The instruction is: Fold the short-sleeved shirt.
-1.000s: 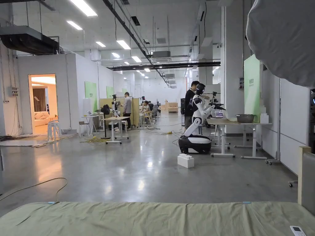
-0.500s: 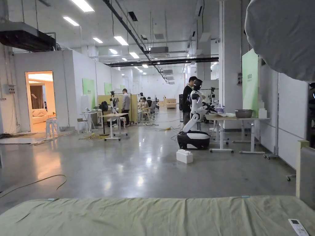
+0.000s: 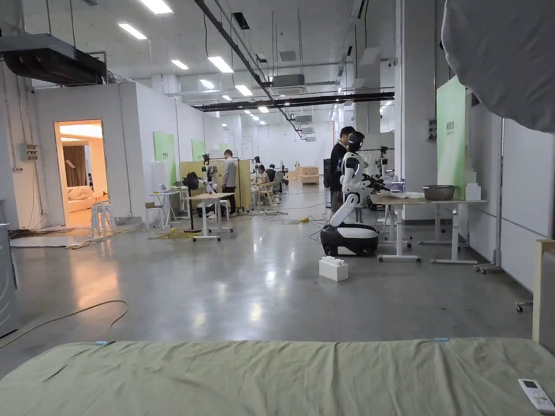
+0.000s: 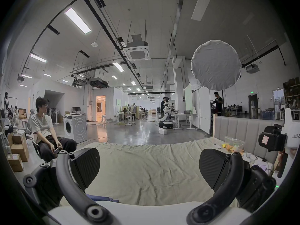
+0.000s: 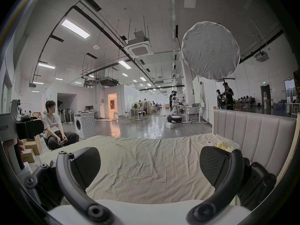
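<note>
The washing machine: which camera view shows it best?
The left gripper view shows the washing machine best: its whole front with the round door stands unblocked behind the seated person. The right gripper view shows it whole too, but smaller. The head view catches just a grey sliver at the left edge.

Left gripper (image 4: 149,165) is held level with its jaws spread wide apart, nothing between the ribbed pads (image 4: 86,165). Right gripper (image 5: 150,165) matches it, jaws gaping and empty, and off to its left the left gripper's body sits upright at about the same height, with what looks like a fingertip of the hand (image 5: 20,145) wrapped on its handle. From the left gripper's side, the right gripper rides off to its right, a bit of the holding hand (image 4: 293,152) just visible at the picture edge.
</note>
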The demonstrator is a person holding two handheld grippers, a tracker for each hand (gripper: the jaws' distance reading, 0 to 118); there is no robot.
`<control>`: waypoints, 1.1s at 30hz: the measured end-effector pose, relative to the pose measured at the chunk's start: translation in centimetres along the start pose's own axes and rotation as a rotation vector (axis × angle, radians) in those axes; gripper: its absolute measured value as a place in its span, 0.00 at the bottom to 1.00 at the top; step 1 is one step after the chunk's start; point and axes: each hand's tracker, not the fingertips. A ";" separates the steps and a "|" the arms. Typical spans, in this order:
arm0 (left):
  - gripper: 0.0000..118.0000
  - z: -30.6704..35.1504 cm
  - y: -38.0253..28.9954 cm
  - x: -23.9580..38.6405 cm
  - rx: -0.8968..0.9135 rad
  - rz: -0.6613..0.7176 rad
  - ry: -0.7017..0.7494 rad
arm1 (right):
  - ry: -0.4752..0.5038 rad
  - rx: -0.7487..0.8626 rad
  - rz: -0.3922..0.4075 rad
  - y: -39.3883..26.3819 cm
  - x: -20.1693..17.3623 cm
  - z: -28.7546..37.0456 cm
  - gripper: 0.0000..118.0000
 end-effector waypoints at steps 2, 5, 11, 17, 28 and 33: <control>1.00 0.0 0.1 0.1 0.003 0.002 -0.010 | 0.007 -0.003 0.002 0.0 -0.1 0.0 1.00; 1.00 0.0 0.3 0.4 0.002 -0.005 -0.018 | 0.016 -0.002 0.005 0.0 -0.2 0.0 1.00; 1.00 0.3 0.6 0.6 0.006 0.004 -0.041 | 0.012 -0.003 0.002 0.2 -0.2 -0.1 1.00; 1.00 0.2 0.5 0.7 -0.003 0.002 -0.041 | 0.021 -0.003 -0.017 0.3 -0.2 0.1 1.00; 1.00 0.1 0.5 0.7 -0.015 0.011 -0.051 | -0.167 -0.084 -0.166 1.9 -0.8 -0.8 1.00; 1.00 0.1 0.5 0.8 -0.006 0.016 -0.034 | -0.263 -0.148 -0.125 2.1 -2.5 -1.4 1.00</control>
